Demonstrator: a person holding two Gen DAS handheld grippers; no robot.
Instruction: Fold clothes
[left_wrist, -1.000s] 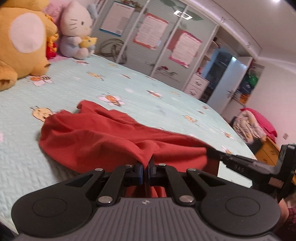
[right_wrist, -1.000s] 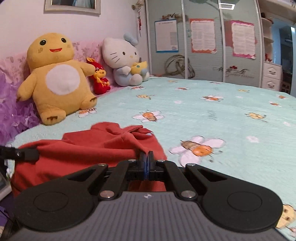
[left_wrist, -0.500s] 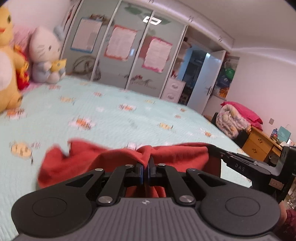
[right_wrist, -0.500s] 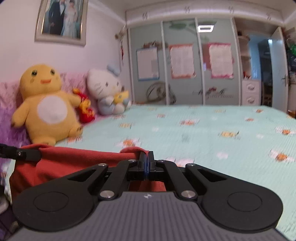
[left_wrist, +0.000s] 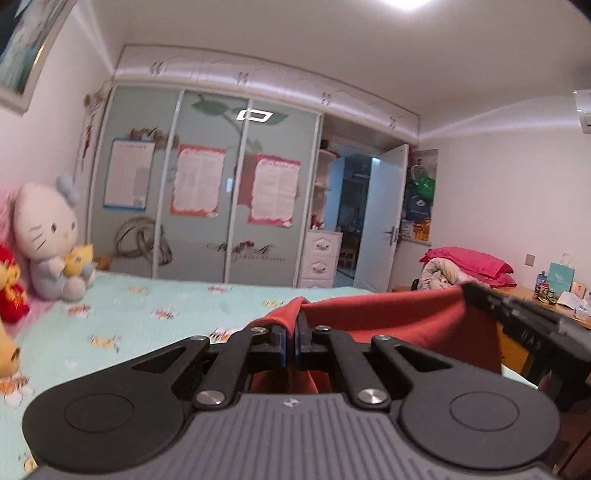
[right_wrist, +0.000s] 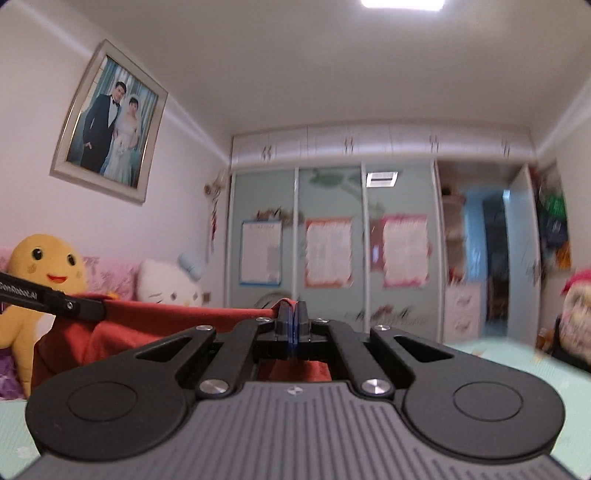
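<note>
I have the left hand-held gripper (left_wrist: 295, 341) and the right hand-held gripper (right_wrist: 294, 332) each pinching the red garment (left_wrist: 399, 325), stretched taut between them above the bed (left_wrist: 147, 317).

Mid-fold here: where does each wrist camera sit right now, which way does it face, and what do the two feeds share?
Left wrist: on the left hand-held gripper, facing the wardrobe across the bed; shows its closed fingers and the right hand-held gripper.
Right wrist: on the right hand-held gripper, facing the wardrobe; shows its closed fingers and the left hand-held gripper.
Shared: red garment stretched between them, white cat plush, wardrobe.
</note>
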